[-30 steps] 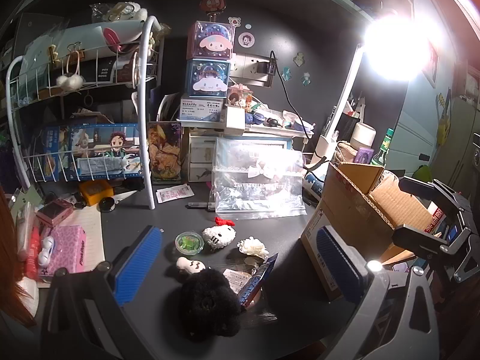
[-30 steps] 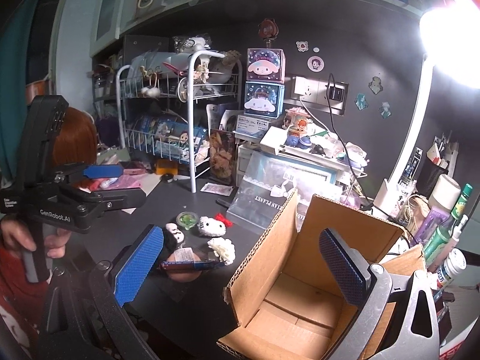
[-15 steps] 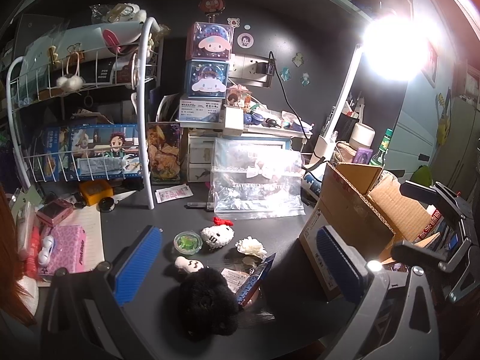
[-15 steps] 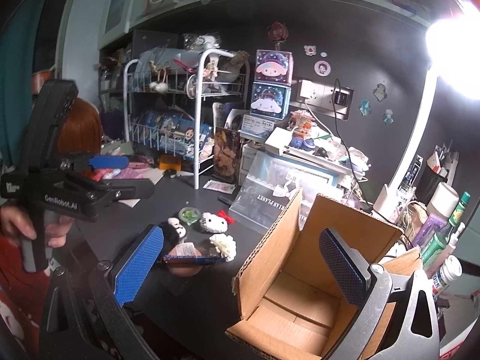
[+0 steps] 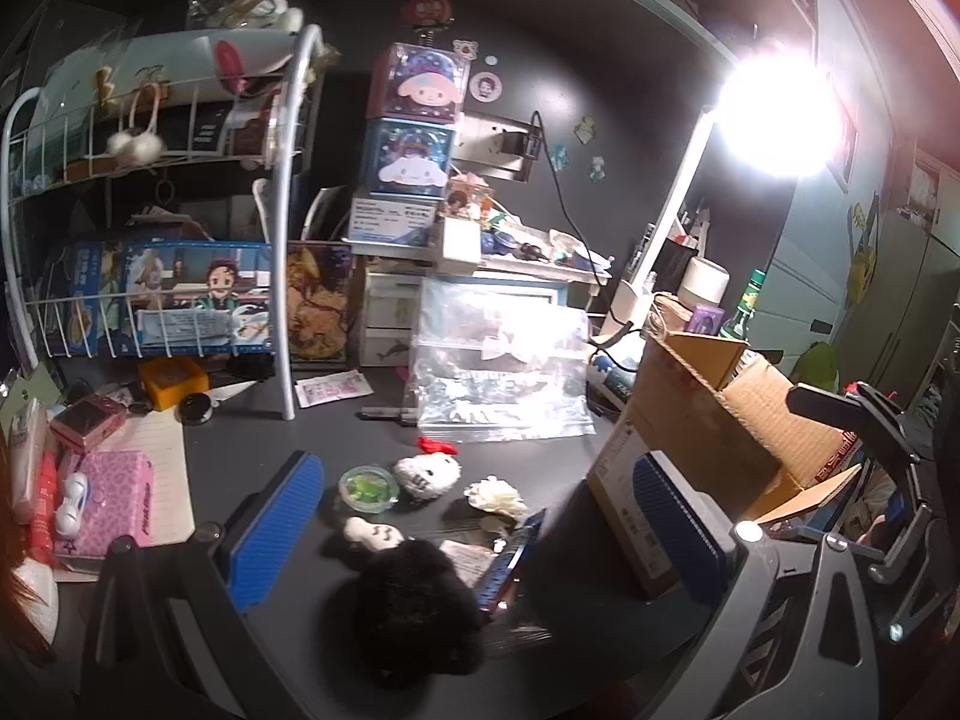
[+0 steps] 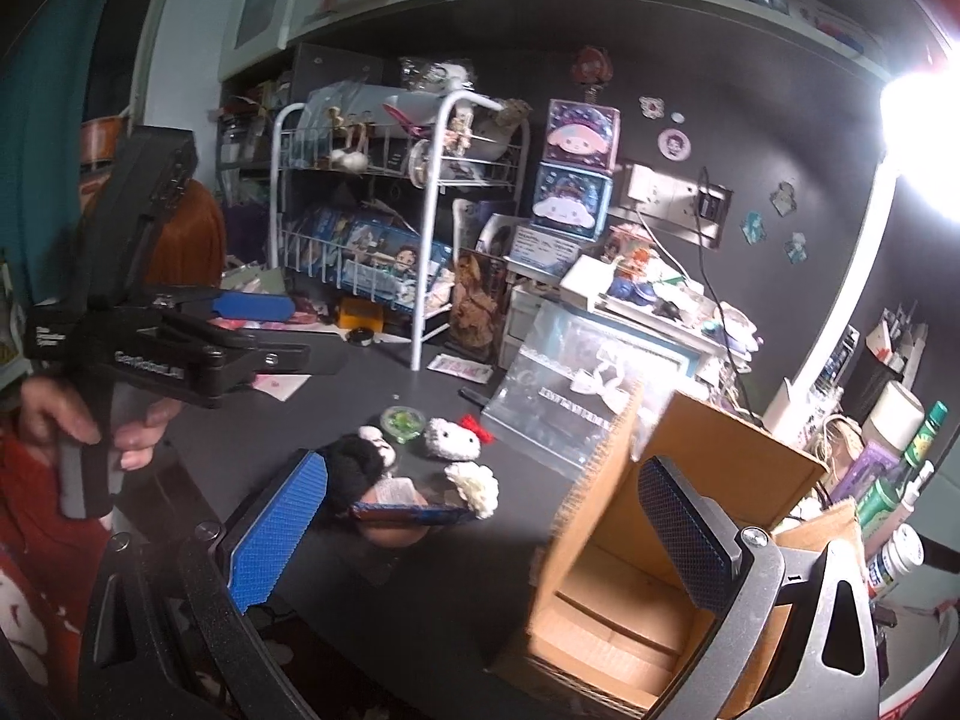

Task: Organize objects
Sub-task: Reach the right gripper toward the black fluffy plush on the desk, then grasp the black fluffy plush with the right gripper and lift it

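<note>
Small items lie on the dark desk: a black fluffy plush (image 5: 414,606) (image 6: 357,468), a white Hello Kitty plush with a red bow (image 5: 427,474) (image 6: 453,437), a green round case (image 5: 367,487) (image 6: 403,422), a white flower puff (image 5: 495,495) (image 6: 474,486), and a blue-edged packet (image 5: 510,564) (image 6: 408,513). An open cardboard box (image 5: 714,450) (image 6: 630,570) stands at the right. My left gripper (image 5: 474,540) is open and empty above the black plush. My right gripper (image 6: 480,540) is open and empty, its right finger over the box.
A white wire rack (image 5: 288,240) with boxes stands at the back left. A clear zip bag (image 5: 498,372) leans behind the items. Pink boxes (image 5: 114,498) lie at the left. A bright desk lamp (image 5: 774,114) and bottles (image 6: 888,498) stand at the right.
My right gripper has moved left and closer to the desk, so the box now looks nearer and blurred. My left gripper has hardly moved.
</note>
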